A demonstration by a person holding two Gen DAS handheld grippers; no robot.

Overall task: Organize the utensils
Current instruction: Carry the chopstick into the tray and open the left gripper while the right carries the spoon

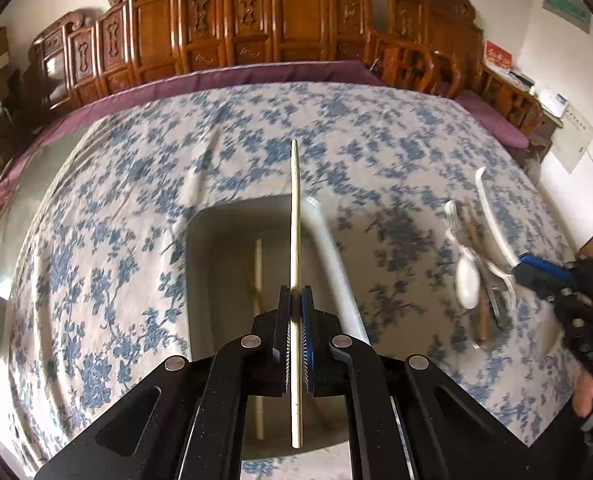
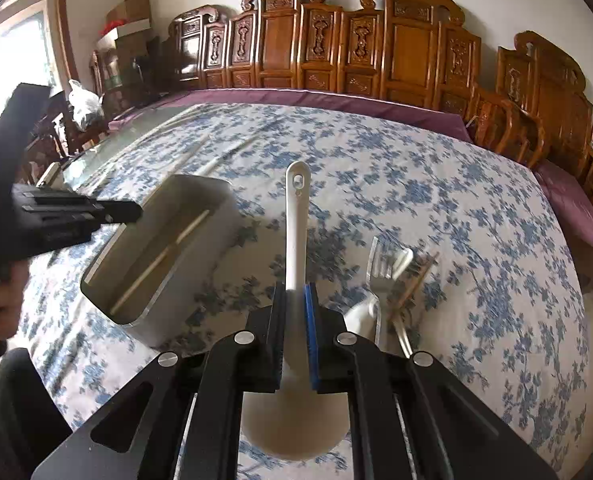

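Observation:
My left gripper [image 1: 295, 294] is shut on a pale chopstick [image 1: 295, 208], held upright over a white rectangular bin [image 1: 200, 240]. Another chopstick [image 1: 259, 272] lies inside the bin. My right gripper [image 2: 296, 292] is shut on a white ladle [image 2: 297, 216], its handle pointing forward and its bowl under the jaws. In the left wrist view the right gripper [image 1: 524, 268] holds that ladle [image 1: 492, 208] above a pile with a white spoon [image 1: 468, 280] and a fork [image 1: 454, 216]. In the right wrist view the left gripper [image 2: 134, 212] hangs over the bin [image 2: 200, 280].
A blue-flowered cloth [image 2: 436, 184] covers the table. A fork [image 2: 380, 272] and a brown chopstick [image 2: 416, 280] lie just right of my right gripper. Carved wooden chairs [image 2: 360, 40] and a purple cushion [image 2: 336, 100] line the far edge. A gloved hand [image 1: 588, 396] is at the right.

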